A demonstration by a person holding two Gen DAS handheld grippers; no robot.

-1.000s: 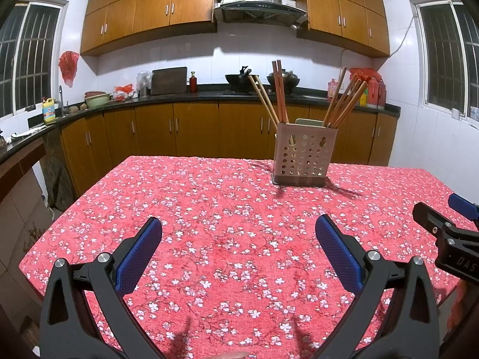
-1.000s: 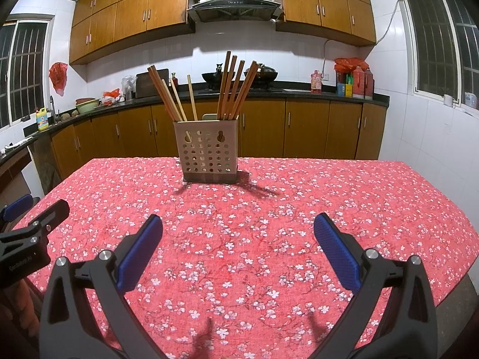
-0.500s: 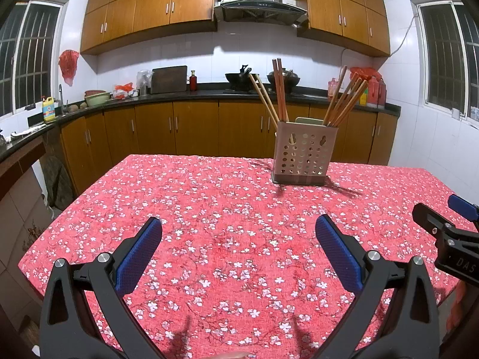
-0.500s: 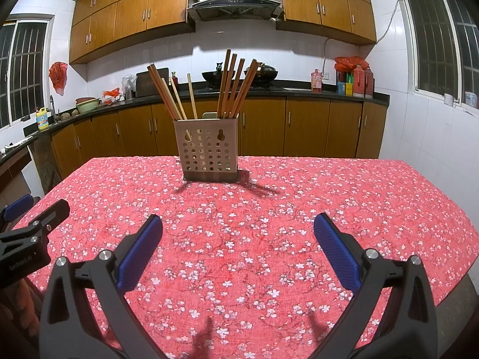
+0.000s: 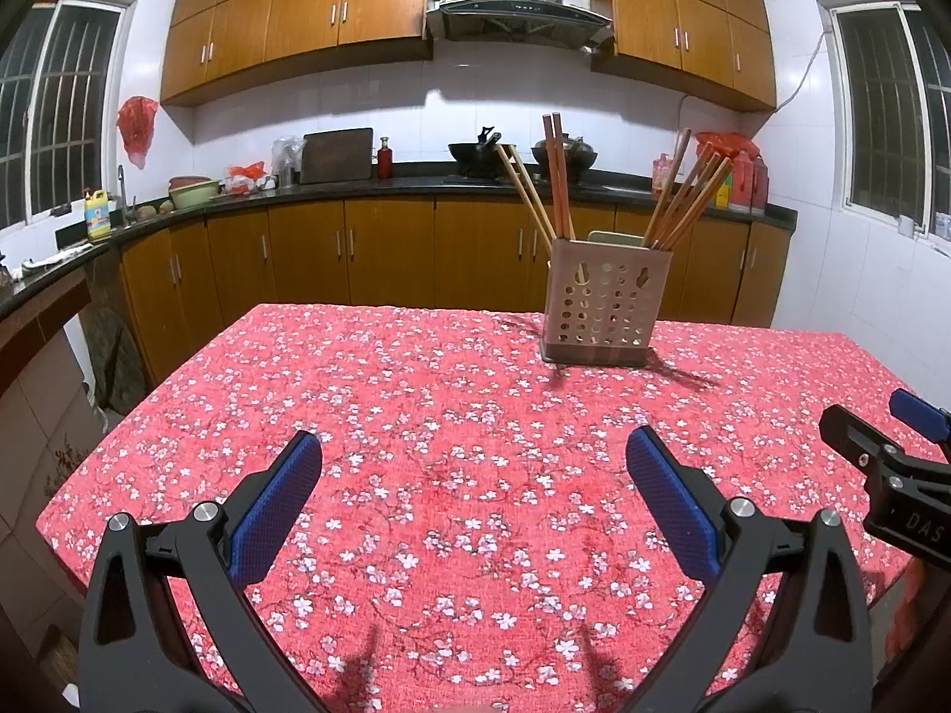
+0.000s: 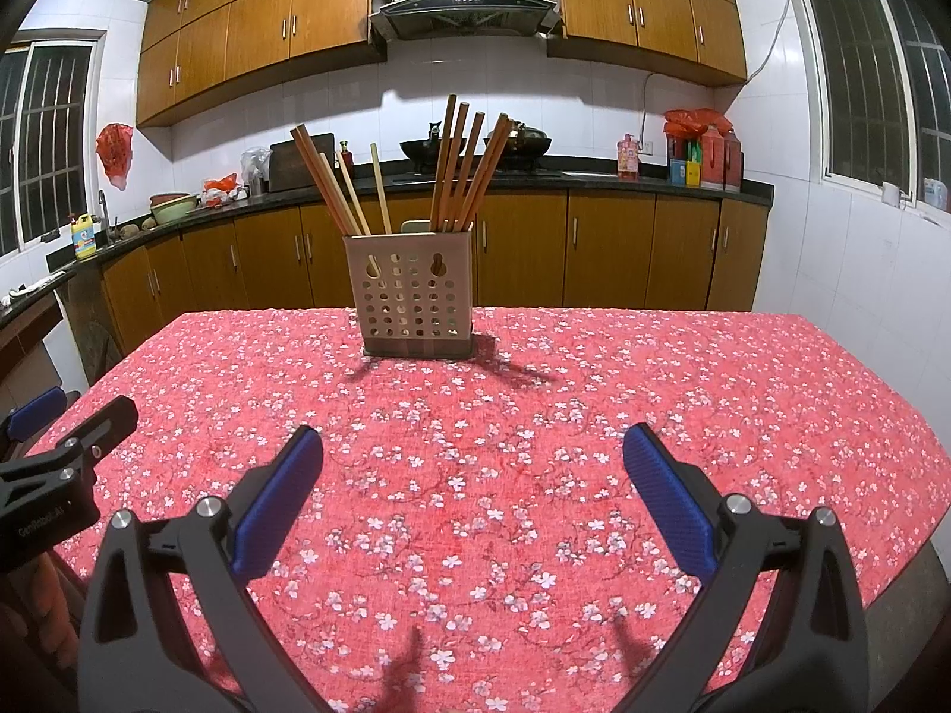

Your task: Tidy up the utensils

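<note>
A beige perforated utensil holder (image 5: 606, 300) stands upright on the far side of the table with the red floral cloth (image 5: 452, 416); it also shows in the right wrist view (image 6: 411, 292). Several wooden chopsticks (image 5: 556, 175) (image 6: 460, 163) stand in it, leaning outward. My left gripper (image 5: 472, 463) is open and empty, low over the near part of the table. My right gripper (image 6: 472, 457) is open and empty, also near the front edge. Each gripper shows at the other view's side: the right one (image 5: 915, 445), the left one (image 6: 65, 434).
Kitchen counter (image 5: 416, 184) with wok, bottles and a cutting board runs behind the table. Wooden cabinets stand below and above it. The table's left edge (image 5: 148, 392) drops to the floor. Windows are on both side walls.
Both grippers stay open and almost still; the views have shifted only slightly toward the holder.
</note>
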